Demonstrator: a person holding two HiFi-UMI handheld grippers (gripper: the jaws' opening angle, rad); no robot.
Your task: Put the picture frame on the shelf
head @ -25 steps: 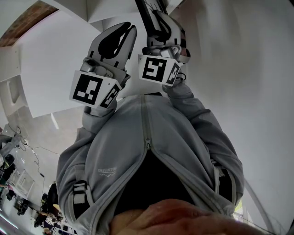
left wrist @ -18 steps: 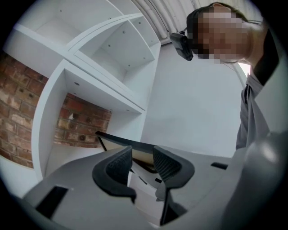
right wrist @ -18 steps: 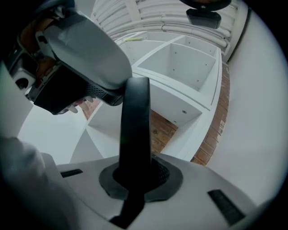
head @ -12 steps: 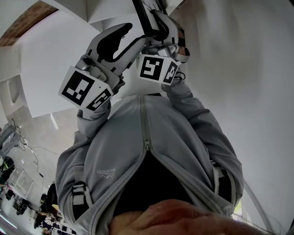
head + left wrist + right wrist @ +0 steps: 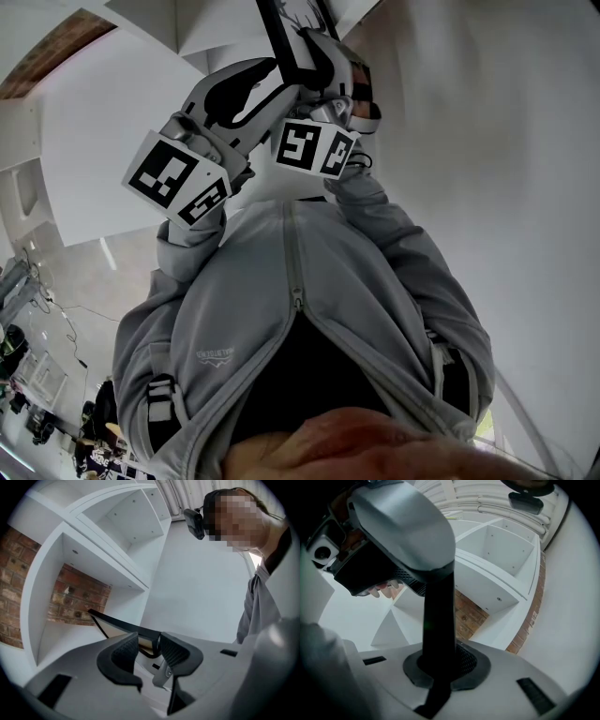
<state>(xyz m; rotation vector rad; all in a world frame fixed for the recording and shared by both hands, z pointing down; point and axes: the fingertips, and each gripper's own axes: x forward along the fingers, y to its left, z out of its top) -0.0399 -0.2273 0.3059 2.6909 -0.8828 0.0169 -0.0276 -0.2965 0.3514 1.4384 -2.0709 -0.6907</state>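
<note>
While the right gripper (image 5: pixel 440 660) stays out of the way, clamped tight on the picture frame (image 5: pixel 438 616) by its black edge, the frame is in the air near the shelf (image 5: pixel 105 566), by its brick-backed compartment (image 5: pixel 79 597), not yet set down. Left gripper (image 5: pixel 147 645): jaws wide, closing, with the frame corner between them and no contact seen. Judgement: steady that corner, carry the frame level into the shelf, and seat its lower edge before letting go.
</note>
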